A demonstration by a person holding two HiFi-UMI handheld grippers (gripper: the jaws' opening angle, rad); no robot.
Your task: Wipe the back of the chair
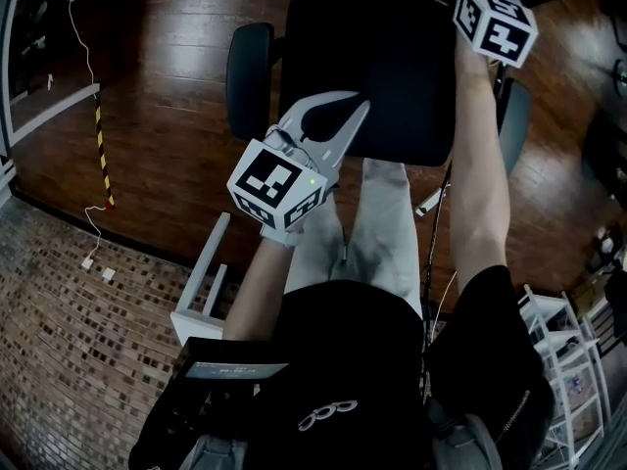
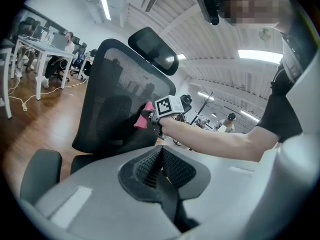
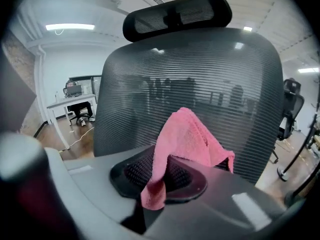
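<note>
Right claw (image 3: 160,176) clamped on a crumpled pink terry cloth (image 3: 182,136), a loose tail hanging over the pads. Left claw (image 2: 160,156) pinched together with nothing in it, held low beside the chair, not touching it. The cloth sits mid-height on the black mesh chair back (image 3: 200,64) and looks pressed to it. The curved black mesh headrest (image 3: 177,14) is above, clear of the cloth. Wiping step: judged best to keep the cloth wad flat on the mesh and use light, even, overlapping strokes, since mesh likely gives and could snag the terry. The chair may swivel or roll, so the left claw could brace the frame.
</note>
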